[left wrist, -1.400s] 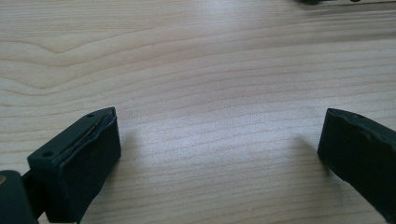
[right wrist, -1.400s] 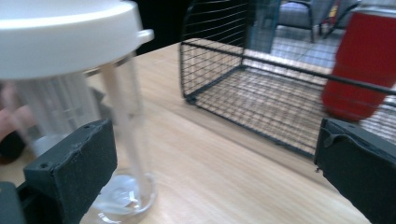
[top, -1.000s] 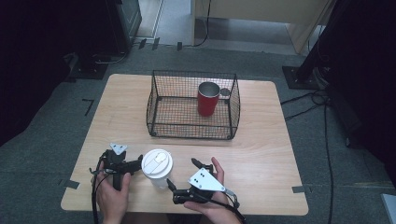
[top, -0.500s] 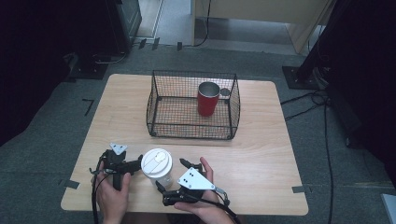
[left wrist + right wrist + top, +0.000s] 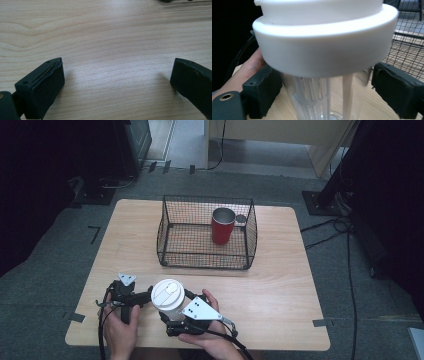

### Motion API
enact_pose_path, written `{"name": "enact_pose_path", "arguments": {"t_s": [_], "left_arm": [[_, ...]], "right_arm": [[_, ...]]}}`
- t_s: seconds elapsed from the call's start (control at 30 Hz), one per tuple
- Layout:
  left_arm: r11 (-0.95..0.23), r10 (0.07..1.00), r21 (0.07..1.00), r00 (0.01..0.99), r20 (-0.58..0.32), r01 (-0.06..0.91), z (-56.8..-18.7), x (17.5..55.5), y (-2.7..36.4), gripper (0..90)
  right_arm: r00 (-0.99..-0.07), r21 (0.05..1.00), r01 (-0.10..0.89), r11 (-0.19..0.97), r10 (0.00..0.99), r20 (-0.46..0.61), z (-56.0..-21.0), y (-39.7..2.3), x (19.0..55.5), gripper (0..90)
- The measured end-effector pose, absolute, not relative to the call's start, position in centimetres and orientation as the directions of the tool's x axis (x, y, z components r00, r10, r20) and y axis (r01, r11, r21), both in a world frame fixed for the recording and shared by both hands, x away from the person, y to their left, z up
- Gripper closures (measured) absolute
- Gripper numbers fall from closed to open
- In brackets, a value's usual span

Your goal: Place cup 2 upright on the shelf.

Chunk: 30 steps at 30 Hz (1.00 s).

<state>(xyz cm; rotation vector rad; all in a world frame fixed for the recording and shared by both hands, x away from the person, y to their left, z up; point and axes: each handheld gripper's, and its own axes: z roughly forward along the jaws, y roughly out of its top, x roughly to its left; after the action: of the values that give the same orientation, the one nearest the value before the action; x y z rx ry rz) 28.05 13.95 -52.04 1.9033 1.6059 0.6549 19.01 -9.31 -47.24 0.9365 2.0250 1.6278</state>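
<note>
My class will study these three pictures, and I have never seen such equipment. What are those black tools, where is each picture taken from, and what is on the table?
A person at a wooden table holds a hand-worked tool with two black jaws in each hand. One picture looks down from above. The other two come from small cameras riding on the tools. On the table stand a wire basket with a red cup inside, and a clear cup with a white lid near the person. The left gripper is open over bare wood. The right gripper has just been closing its jaws with the clear cup between them, and they seem to press its sides.
</note>
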Motion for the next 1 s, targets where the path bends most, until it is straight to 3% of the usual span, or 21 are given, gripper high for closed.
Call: {"name": "enact_pose_path", "arguments": {"t_s": [0.8, 1.0], "left_arm": [[-0.124, 0.987, 0.690, 0.161, 0.011, 0.713, -52.0, 28.1, 13.9, 0.1], [-0.124, 0.987, 0.690, 0.161, 0.011, 0.714, -52.0, 28.1, 13.9, 0.1]], "right_arm": [[-0.697, 0.964, 0.240, 0.112, 0.711, 0.091, -46.8, -7.8, 19.7, 15.4], [-0.681, 0.969, 0.236, 0.068, 0.723, 0.115, -46.6, -8.0, 19.7, 15.9]]}}
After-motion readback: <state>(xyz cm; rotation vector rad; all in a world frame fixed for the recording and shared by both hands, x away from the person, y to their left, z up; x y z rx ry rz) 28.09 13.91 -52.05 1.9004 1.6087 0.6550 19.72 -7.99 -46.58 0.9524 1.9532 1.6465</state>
